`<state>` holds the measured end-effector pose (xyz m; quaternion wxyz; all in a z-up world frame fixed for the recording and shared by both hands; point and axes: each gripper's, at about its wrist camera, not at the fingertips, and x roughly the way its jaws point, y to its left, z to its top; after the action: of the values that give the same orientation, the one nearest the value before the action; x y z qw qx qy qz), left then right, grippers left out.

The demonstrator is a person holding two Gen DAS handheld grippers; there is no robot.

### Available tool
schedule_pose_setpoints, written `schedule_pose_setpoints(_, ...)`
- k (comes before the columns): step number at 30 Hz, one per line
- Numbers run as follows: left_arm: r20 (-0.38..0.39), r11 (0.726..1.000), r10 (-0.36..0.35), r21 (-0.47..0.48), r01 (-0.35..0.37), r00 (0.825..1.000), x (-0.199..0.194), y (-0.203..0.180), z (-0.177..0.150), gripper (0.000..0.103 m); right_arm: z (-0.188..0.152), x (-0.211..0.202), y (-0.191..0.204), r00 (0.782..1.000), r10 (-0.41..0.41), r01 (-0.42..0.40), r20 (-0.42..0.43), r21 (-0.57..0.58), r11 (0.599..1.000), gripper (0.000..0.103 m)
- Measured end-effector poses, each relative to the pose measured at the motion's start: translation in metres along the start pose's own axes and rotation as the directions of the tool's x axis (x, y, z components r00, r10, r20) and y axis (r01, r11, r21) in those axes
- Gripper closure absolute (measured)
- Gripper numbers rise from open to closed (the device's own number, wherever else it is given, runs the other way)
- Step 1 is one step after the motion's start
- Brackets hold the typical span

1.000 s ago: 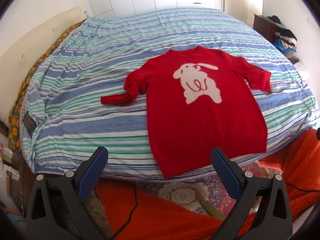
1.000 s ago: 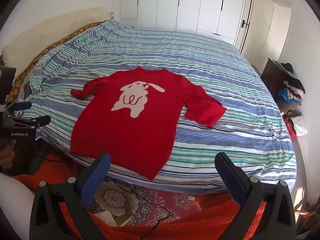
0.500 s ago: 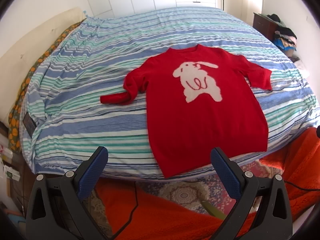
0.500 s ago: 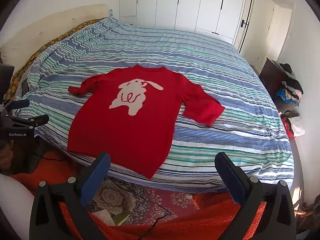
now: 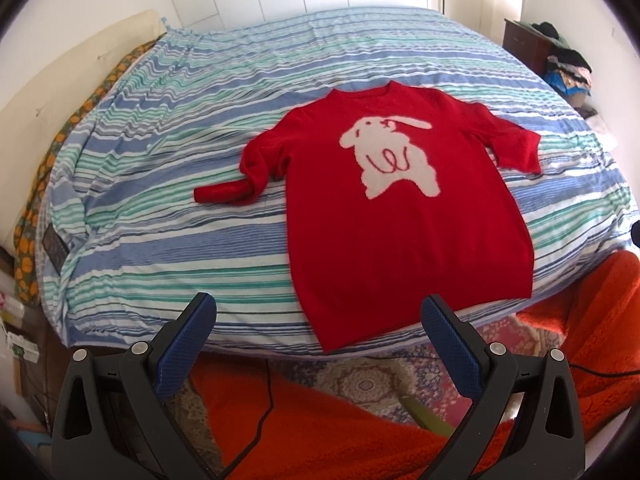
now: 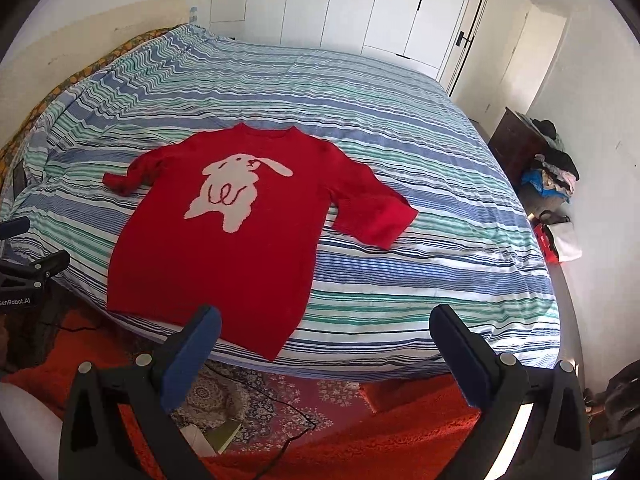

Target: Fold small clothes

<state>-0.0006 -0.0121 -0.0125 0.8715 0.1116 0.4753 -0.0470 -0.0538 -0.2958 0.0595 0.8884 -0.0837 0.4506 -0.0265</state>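
A small red sweater (image 5: 400, 216) (image 6: 224, 248) with a white rabbit on its front lies flat, face up, on a striped bed (image 5: 160, 184) (image 6: 420, 240). Its hem hangs at the bed's near edge. One sleeve (image 5: 236, 190) is crumpled and bent at the left; the other sleeve (image 6: 380, 216) lies spread at the right. My left gripper (image 5: 318, 320) is open, held off the bed just short of the hem. My right gripper (image 6: 326, 330) is open too, hovering before the hem's right corner. Neither touches the sweater.
An orange fluffy blanket (image 5: 320, 432) and a patterned rug (image 6: 304, 396) cover the floor below the bed edge. A dark cabinet with piled clothes (image 6: 544, 164) stands at the right wall. White wardrobe doors (image 6: 360, 4) line the back. The left gripper's body (image 6: 28, 276) shows at the right view's left edge.
Both grippers have crept a little closer to the bed, so the sweater looms slightly larger. Both have stayed open, and the sweater has not moved.
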Motion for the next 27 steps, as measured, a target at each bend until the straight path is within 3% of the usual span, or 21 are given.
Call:
schedule_pose_setpoints(10, -0.007, 0.999, 0.007, 0.038, -0.006, 1.0, 0.001, -0.01, 0.001, 0.001, -0.009, 0.017, -0.003, 0.996, -0.052, 0.054, -0.073, 0.02, 0.998, 0.0)
schedule_pose_setpoints(27, -0.01, 1.0, 0.005, 0.027, -0.004, 1.0, 0.002, -0.007, 0.0, 0.001, -0.012, 0.023, -0.006, 0.991, -0.08, 0.085, -0.108, 0.044, 0.995, 0.0)
